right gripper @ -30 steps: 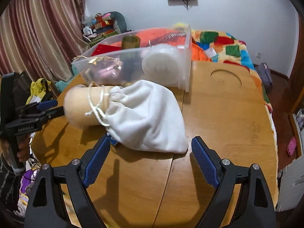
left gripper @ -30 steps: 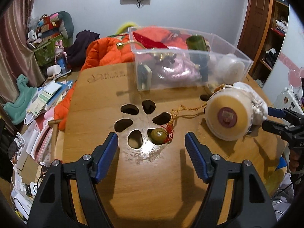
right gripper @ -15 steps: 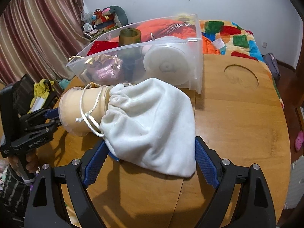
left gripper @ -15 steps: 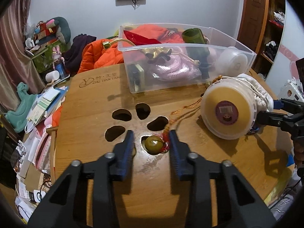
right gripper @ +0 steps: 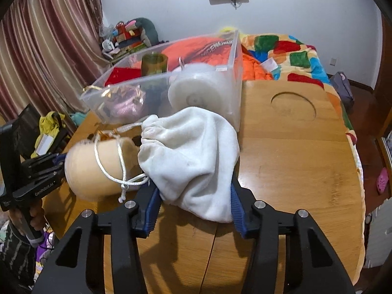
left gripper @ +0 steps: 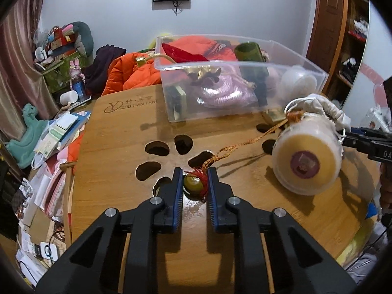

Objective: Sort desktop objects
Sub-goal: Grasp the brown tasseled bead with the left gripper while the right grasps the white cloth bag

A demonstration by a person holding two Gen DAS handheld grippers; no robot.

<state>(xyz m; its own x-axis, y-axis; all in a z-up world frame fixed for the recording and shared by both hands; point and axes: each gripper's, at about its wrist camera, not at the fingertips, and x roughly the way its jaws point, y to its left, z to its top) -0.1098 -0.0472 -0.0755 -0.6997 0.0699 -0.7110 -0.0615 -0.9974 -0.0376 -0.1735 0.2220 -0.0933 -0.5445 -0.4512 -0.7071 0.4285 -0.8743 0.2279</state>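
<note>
An olive-green bead (left gripper: 193, 183) with a red tassel is sitting on the round wooden table (left gripper: 117, 132), pinched between my left gripper (left gripper: 194, 183) pads; its braided cord (left gripper: 235, 147) is trailing far-right toward the cream jar (right gripper: 95, 169), whose white drawstring bag (right gripper: 196, 161) my right gripper (right gripper: 193, 191) is clamping, near the clear storage bin (left gripper: 294, 90).

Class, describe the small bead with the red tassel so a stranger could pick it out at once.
Start at the round wooden table and find its ring of dark cut-out holes. At the hole nearest the camera, between the left gripper fingers, sits the olive-green bead. Only it carries a red tassel and braided orange cord.
</note>
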